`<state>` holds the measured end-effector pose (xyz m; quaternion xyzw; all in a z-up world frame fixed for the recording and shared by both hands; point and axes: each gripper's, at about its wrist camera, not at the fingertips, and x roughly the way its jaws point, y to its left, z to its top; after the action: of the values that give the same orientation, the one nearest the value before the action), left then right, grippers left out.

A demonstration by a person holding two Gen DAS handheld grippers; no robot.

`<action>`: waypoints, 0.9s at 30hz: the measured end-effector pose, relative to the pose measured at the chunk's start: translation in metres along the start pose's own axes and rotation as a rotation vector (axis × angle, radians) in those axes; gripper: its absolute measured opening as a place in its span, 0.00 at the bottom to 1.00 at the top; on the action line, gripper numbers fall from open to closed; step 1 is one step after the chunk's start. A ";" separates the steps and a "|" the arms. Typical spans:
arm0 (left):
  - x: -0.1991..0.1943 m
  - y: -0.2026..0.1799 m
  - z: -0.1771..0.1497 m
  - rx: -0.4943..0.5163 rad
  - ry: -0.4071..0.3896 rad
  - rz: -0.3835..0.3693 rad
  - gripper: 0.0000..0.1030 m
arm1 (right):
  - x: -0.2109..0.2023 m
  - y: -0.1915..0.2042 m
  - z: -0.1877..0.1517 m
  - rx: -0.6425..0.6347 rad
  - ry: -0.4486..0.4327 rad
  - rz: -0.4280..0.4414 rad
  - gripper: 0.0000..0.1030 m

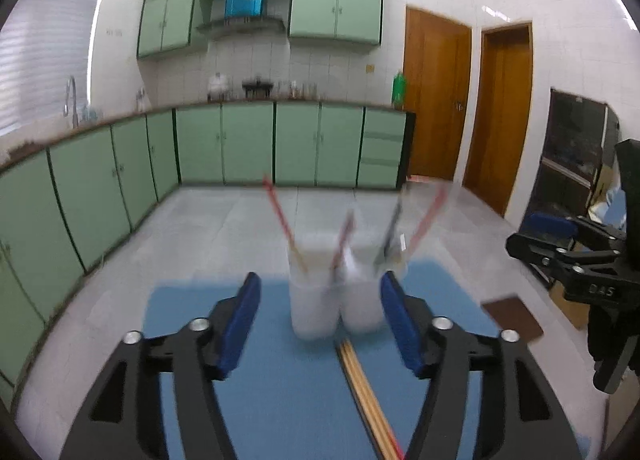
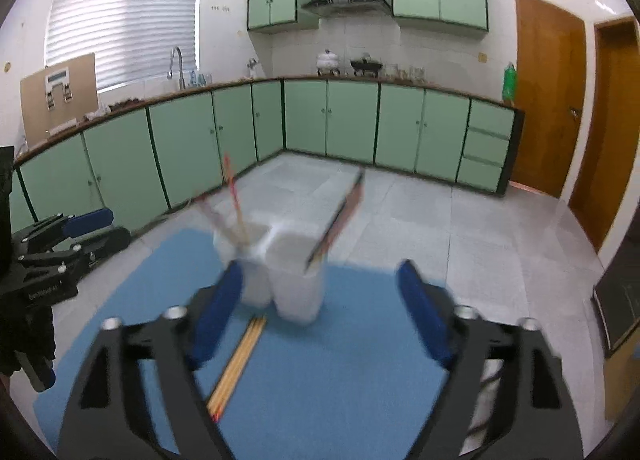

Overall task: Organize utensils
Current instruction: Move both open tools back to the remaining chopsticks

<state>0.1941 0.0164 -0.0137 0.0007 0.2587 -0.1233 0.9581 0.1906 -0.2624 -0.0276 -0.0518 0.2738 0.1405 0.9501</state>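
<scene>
Only one marking can be read: pale characters resembling "045" are printed on the black body of the right tool (image 1: 560,256), seen at about three o'clock in the left wrist view. In the right wrist view, a line of small pale print is carried on the black body of the left tool (image 2: 80,227) at about nine o'clock, but it is too blurred to be made out.

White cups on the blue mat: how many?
2. The left cup and the right cup stand touching side by side at the blue mat's far edge, sticks leaning in each. None seems hidden.
</scene>
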 end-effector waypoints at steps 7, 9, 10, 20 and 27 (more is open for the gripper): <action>0.022 0.002 -0.103 -0.046 0.247 0.016 0.67 | 0.010 0.027 -0.112 0.051 0.171 -0.004 0.87; 0.026 0.004 -0.122 -0.048 0.287 0.029 0.67 | 0.014 0.036 -0.130 0.071 0.207 0.000 0.87; 0.027 0.004 -0.131 -0.045 0.306 0.045 0.67 | 0.017 0.040 -0.142 0.084 0.228 0.005 0.87; 0.020 0.002 -0.169 -0.028 0.357 0.090 0.70 | 0.021 0.083 -0.174 0.099 0.275 0.007 0.80; 0.017 0.008 -0.177 -0.030 0.367 0.116 0.70 | 0.023 0.101 -0.180 0.071 0.305 0.034 0.68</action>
<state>0.1225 0.0312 -0.1761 0.0239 0.4303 -0.0616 0.9003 0.0884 -0.1919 -0.1940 -0.0343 0.4206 0.1373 0.8961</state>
